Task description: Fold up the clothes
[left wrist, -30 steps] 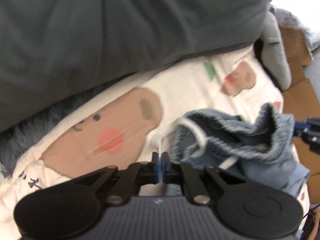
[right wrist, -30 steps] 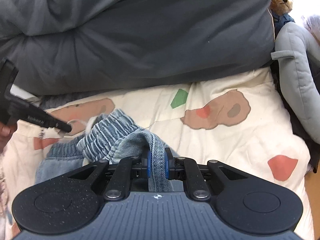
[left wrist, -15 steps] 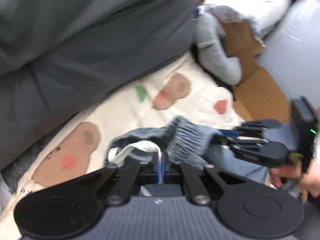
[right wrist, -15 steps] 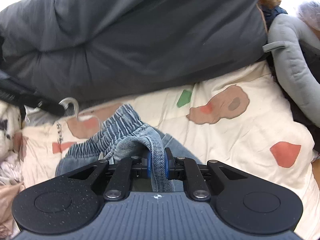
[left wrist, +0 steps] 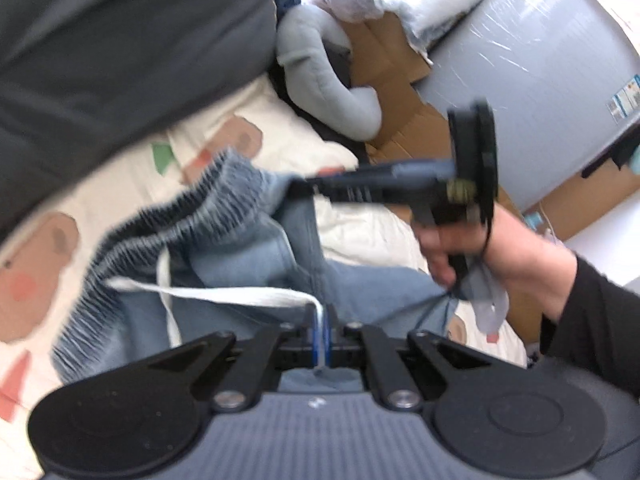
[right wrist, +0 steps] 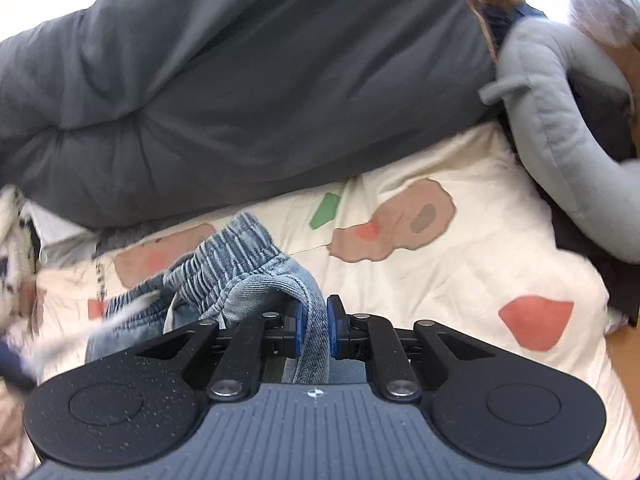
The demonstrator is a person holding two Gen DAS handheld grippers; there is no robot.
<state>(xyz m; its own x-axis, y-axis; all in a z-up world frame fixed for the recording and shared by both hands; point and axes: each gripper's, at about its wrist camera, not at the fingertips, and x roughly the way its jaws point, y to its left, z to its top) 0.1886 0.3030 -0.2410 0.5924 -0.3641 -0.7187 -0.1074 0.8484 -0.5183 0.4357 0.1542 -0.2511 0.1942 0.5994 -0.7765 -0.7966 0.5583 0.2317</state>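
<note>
While the left claw (left wrist: pixel 320 330) is pinched fully together on the white drawstring (left wrist: pixel 224 292) of the denim shorts (left wrist: pixel 240 248), the right claw (right wrist: pixel 315 322) is clamped on a folded denim edge beside the elastic waistband (right wrist: pixel 228 256). Between the two claws the shorts hang bunched just above the cream printed bedsheet (right wrist: pixel 440 288), in front of a dark grey duvet (right wrist: pixel 260 80) and beside a grey plush toy (right wrist: pixel 560 140).

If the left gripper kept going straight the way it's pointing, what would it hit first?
Probably the denim pants hanging just ahead of the left gripper, which is shut on their white drawstring; depth is hard to judge.
</note>
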